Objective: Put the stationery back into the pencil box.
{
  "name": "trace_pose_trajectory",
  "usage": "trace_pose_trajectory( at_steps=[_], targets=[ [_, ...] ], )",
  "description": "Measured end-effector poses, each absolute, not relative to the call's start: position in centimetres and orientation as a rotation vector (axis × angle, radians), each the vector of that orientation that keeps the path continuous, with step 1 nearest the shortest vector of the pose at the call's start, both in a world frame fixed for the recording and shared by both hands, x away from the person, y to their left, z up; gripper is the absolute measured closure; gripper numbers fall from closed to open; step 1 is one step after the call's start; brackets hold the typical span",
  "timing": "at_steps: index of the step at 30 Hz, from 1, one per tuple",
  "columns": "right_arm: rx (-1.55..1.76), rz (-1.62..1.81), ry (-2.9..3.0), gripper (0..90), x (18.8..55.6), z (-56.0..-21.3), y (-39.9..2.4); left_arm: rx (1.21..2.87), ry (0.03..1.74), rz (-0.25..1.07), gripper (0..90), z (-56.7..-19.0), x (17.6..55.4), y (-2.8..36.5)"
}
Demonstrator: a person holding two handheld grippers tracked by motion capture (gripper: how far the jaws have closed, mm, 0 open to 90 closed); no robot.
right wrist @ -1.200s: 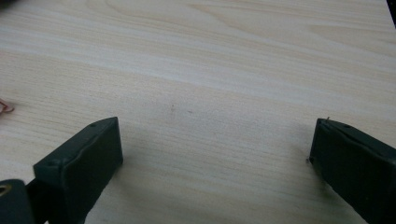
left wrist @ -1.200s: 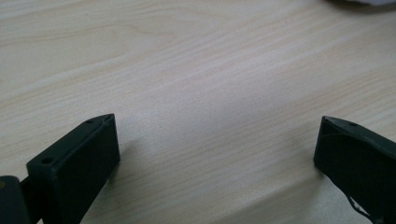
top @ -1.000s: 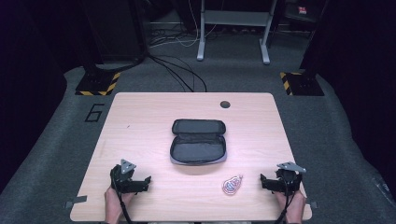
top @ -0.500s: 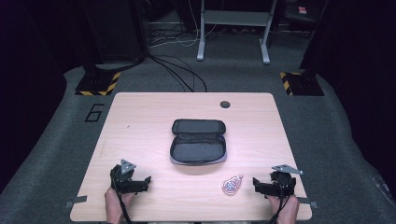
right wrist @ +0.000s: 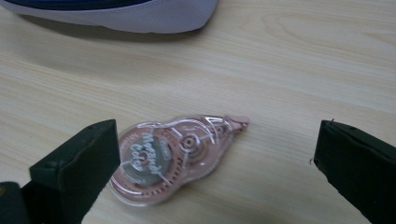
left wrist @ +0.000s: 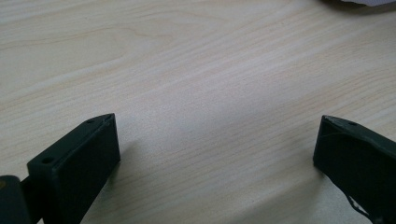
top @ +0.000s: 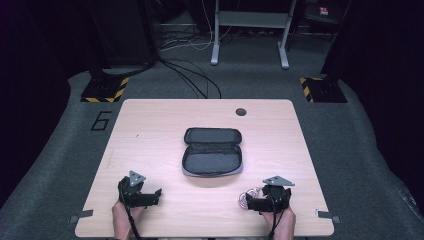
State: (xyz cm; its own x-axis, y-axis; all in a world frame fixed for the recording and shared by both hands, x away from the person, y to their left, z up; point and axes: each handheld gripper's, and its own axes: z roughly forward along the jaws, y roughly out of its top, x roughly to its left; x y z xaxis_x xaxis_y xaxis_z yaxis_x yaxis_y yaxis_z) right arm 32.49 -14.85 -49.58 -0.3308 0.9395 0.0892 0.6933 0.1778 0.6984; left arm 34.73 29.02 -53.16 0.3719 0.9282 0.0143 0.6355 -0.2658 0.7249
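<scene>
Wooden table [top: 150,150] — one open case [top: 212,151], one tape dispenser [right wrist: 175,154] (pink), both tools [left wrist: 215,154] [right wrist: 215,158] spread apart.

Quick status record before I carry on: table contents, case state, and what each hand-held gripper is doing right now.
surface: wooden table
case: dark zip case, lying open at mid-table
small item: pink correction tape dispenser, flat on the table, near side of the case
right hand-held gripper: open, jaws either side of the dispenser, not closed on it
left hand-held gripper: open, holding nothing, over bare table
</scene>
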Motion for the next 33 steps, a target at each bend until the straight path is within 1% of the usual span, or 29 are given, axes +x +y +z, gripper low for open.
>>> trace_pose_trajectory(
  at_steps=[5, 13, 26, 33],
  targets=[
    [1.519, 0.889, 2.122, 0.7, 33.0, -49.9, -13.0, 2.0, 1.346, 0.595, 0.4, -53.2, 34.7, 29.0],
    [1.495, 0.847, 2.153, 1.5, 33.5, -50.3, -11.6, 1.999, 1.347, 0.595, 0.5, -53.2, 34.7, 29.0],
    [1.5, 0.831, 2.16, 3.2, 33.4, -50.4, -12.4, 1.999, 1.347, 0.595, 0.6, -53.2, 34.7, 29.0],
    [1.476, 0.832, 2.166, 3.3, 33.8, -50.6, -11.5, 1.983, 1.353, 0.597, 0.6, -53.2, 34.7, 28.9]
  ],
)
